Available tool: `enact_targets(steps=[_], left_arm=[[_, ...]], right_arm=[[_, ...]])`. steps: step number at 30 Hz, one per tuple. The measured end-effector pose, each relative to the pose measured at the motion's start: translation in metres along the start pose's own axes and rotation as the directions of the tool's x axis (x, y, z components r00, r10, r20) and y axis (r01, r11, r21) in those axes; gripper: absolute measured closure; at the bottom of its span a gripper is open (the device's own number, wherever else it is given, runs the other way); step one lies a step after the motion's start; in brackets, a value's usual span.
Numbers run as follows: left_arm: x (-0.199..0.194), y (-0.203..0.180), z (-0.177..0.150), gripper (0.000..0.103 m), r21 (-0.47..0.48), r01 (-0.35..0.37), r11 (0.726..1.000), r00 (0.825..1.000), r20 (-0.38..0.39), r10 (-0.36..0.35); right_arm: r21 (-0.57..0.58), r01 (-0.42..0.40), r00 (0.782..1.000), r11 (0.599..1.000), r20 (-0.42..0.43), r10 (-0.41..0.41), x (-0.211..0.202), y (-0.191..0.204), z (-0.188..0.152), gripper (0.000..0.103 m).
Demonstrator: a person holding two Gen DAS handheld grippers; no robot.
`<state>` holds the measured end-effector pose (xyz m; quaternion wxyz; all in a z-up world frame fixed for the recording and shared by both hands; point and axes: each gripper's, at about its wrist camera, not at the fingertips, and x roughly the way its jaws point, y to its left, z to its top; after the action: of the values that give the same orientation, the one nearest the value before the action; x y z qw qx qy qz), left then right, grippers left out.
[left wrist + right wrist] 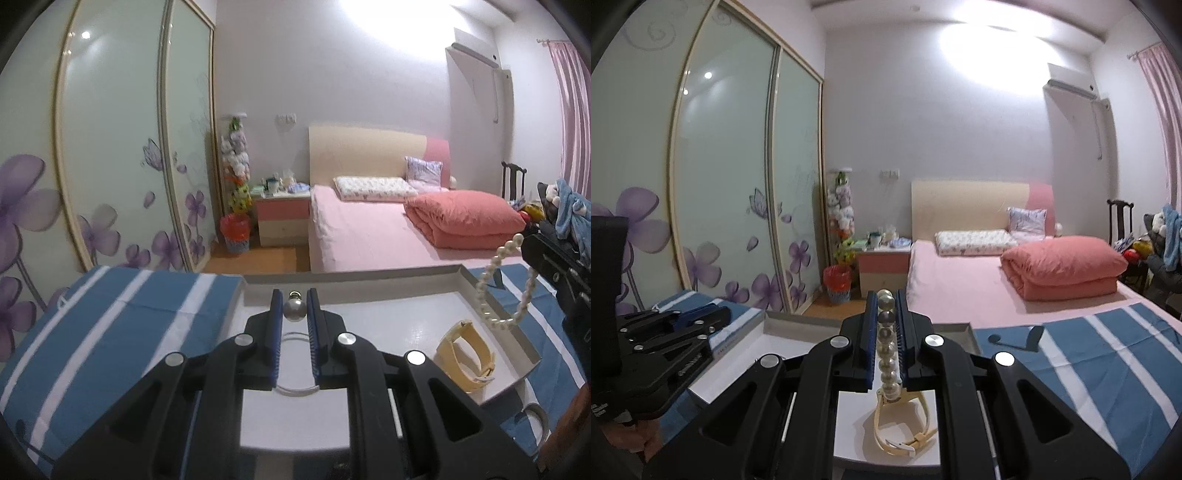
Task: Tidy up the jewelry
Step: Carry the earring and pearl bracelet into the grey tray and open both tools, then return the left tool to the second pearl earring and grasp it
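My left gripper [293,306] is shut on a silver pearl pendant [294,309] whose thin white ring [295,336] hangs below, over the white tray [369,280]. My right gripper [885,306] is shut on a white pearl bracelet [887,343], held above the tray [775,321]. In the left wrist view the bracelet [495,291] dangles as a loop from the right gripper [524,243] over the tray's right rim. A cream-yellow watch [467,360] lies in the tray; it also shows in the right wrist view [905,424] under the bracelet.
The tray sits on a blue-and-white striped cloth [110,321]. A grey ring-shaped object [537,421] lies on the cloth by the tray's near right corner. Behind are a pink bed [388,229], a nightstand [282,218] and wardrobe doors [110,147].
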<state>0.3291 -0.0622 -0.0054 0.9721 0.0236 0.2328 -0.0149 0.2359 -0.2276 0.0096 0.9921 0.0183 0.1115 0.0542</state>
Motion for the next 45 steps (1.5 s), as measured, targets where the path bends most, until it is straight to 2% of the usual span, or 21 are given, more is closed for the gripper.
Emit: enact_targets(steps=[10, 12, 14, 16, 18, 26, 32, 39, 45], left_arm=[[0.029, -0.007, -0.008, 0.089, 0.020, 0.045, 0.999, 0.997, -0.060, -0.044], [0.032, -0.009, -0.009, 0.087, 0.022, 0.051, 0.998, 0.997, -0.062, -0.050], [0.032, -0.009, -0.009, 0.076, 0.019, 0.050, 0.999, 0.997, -0.063, -0.048], [0.031, -0.008, -0.009, 0.073, 0.016, 0.048, 0.999, 0.997, -0.061, -0.047], [0.030, -0.008, -0.007, 0.071, 0.015, 0.047, 0.999, 0.997, -0.059, -0.047], [-0.002, 0.009, -0.001, 0.062, -0.004, 0.054, 0.999, 0.998, -0.021, -0.054], [-0.038, 0.033, -0.010, 0.059, -0.007, 0.062, 0.998, 0.998, -0.021, -0.062], [-0.058, 0.047, -0.047, 0.059, 0.033, 0.128, 0.991, 0.984, -0.128, -0.123], [-0.055, 0.040, -0.076, 0.064, 0.083, 0.186, 0.979, 0.950, -0.268, -0.158]], right_arm=[[0.040, -0.018, 0.996, 0.999, -0.090, 0.022, 0.023, -0.005, -0.008, 0.092], [0.050, -0.019, 0.995, 0.999, -0.097, 0.024, 0.025, -0.005, -0.008, 0.092], [0.054, -0.019, 0.995, 0.998, -0.102, 0.025, 0.025, -0.006, -0.008, 0.090], [0.058, -0.018, 0.995, 0.998, -0.101, 0.024, 0.026, -0.007, -0.007, 0.082], [0.057, -0.012, 0.995, 0.998, -0.095, 0.018, 0.024, -0.007, -0.006, 0.080], [0.070, -0.010, 0.997, 0.997, -0.070, 0.015, 0.001, -0.012, 0.005, 0.080], [0.036, -0.022, 0.997, 0.999, -0.068, 0.024, -0.029, -0.008, 0.005, 0.080], [0.046, -0.033, 0.993, 0.998, -0.115, 0.038, -0.060, -0.011, -0.009, 0.080], [0.084, -0.027, 0.986, 0.996, -0.160, 0.041, -0.071, -0.017, -0.024, 0.080]])
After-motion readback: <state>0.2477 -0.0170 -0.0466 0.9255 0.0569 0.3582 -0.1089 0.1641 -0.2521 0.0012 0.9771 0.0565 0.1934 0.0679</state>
